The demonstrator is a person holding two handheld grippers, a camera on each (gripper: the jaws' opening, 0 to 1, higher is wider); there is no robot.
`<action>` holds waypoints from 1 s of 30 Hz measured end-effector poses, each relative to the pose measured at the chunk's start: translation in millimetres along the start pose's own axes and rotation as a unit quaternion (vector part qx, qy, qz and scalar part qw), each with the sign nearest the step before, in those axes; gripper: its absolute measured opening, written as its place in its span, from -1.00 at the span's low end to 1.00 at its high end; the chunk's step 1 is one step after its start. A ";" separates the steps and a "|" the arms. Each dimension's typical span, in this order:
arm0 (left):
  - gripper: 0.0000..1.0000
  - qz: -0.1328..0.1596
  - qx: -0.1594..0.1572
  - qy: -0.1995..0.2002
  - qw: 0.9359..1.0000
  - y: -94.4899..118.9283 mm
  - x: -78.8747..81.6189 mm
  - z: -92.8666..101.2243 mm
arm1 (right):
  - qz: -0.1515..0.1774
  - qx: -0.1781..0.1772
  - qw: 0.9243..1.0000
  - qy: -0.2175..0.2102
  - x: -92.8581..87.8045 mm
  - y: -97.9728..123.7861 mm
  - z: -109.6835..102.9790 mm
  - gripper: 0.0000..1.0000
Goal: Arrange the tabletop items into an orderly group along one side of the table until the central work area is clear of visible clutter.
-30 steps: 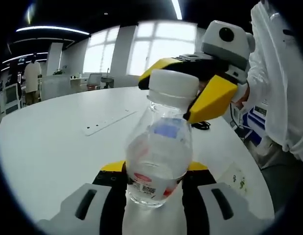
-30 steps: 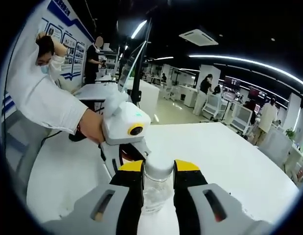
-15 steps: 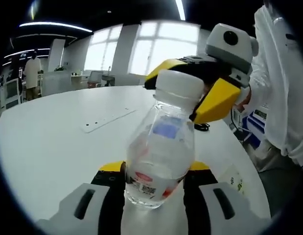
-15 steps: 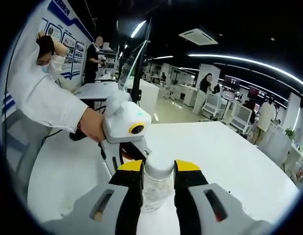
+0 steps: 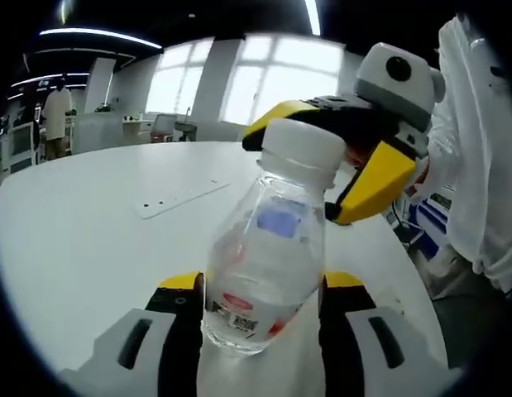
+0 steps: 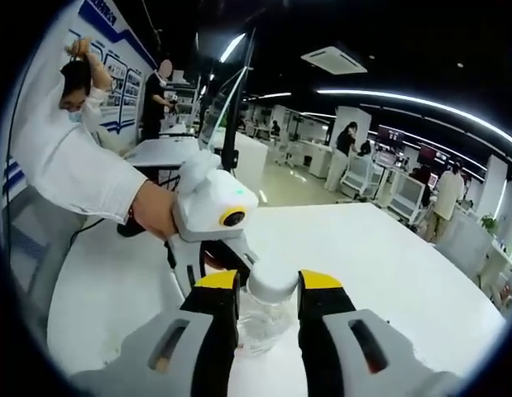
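Bottle first: in the left gripper view the clear plastic bottle sits held off the white table, leaning a little, its lower body clamped between the jaws of the left gripper. Its white cap is up at the yellow jaws of the right gripper, which comes in from the right. From where I stand that double hold is the worry. If the two hands drift apart or twist against each other, the thin wall could buckle or the cap could work loose. A flat white strip lies farther back on the table, well apart from the bottle, and would also need tidying to the side.

From the right gripper view, the cap sits between that gripper's own yellow-tipped jaws, with the right gripper closed around the neck, or very nearly; I cannot see whether the pads truly bite. The left gripper holds the bottle from the far side, a sleeved hand behind it. Should either grip let go early while the other is only loosely on, I'd expect the bottle to swing, drop onto the table and roll toward the middle.
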State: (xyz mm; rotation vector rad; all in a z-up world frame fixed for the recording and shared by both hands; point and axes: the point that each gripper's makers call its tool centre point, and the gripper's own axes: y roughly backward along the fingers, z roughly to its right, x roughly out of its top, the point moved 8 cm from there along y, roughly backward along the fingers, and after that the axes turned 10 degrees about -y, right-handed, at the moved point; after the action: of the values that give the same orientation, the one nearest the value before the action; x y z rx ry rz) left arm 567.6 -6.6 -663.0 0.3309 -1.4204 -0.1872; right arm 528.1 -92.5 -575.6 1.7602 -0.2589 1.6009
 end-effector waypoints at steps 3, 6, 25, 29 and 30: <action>0.16 -0.001 0.001 -0.001 1.000 0.4 0.3 0.2 | -0.001 0.000 1.000 0.001 0.1 -0.2 -0.2 -0.48; 0.22 -0.003 0.002 0.005 1.000 0.8 0.2 0.4 | -0.001 0.000 1.000 -0.003 0.0 -0.2 -0.3 -0.47; 0.49 -0.003 0.015 0.026 1.000 6.8 4.1 0.8 | 0.004 -0.007 0.999 -0.041 2.7 3.3 5.2 -0.06; 0.64 -0.003 0.022 0.030 0.999 9.6 6.1 1.7 | 0.010 -0.005 0.998 -0.055 4.8 5.8 6.4 0.07; 0.70 -0.003 0.025 0.032 0.999 10.2 6.7 1.9 | 0.011 -0.005 0.998 -0.062 5.3 6.4 6.9 0.10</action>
State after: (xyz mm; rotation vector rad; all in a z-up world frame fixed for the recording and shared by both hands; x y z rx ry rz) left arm 566.1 0.7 -653.1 0.3787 -1.3625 -0.1441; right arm 530.8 -99.7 -568.0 1.8569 -0.3458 1.5058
